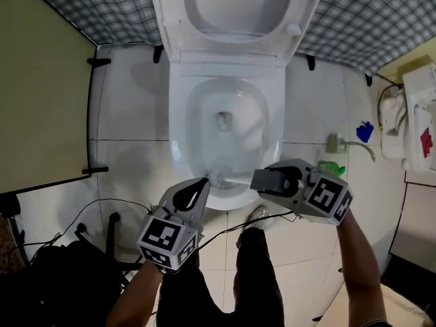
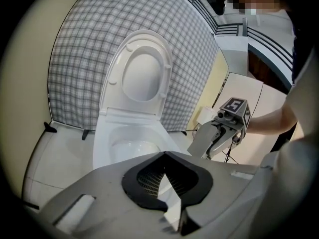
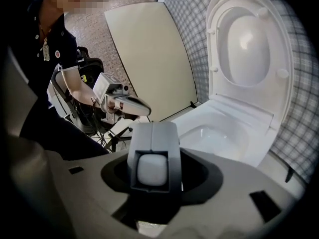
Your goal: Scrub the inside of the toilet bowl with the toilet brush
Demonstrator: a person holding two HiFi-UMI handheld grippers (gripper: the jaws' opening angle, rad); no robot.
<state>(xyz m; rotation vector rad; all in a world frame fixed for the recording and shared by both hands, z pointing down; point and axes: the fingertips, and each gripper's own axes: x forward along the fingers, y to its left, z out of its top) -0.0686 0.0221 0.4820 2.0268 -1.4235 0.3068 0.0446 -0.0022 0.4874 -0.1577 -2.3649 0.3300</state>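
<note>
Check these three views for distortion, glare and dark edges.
Head view: evenly lit, sharp, mild glare inside the toilet bowl. Left gripper view: fisheye bending, black vignetted corners. Right gripper view: same fisheye and vignette, bright sheen on the raised lid.

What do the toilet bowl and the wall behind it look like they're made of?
Toilet bowl: glazed white ceramic by the look, smooth, with glossy highlights on its rim and inside. Wall: a grey-and-white checked covering with a matt finish, probably cloth or a printed sheet; the surface is too fine to tell which.
</note>
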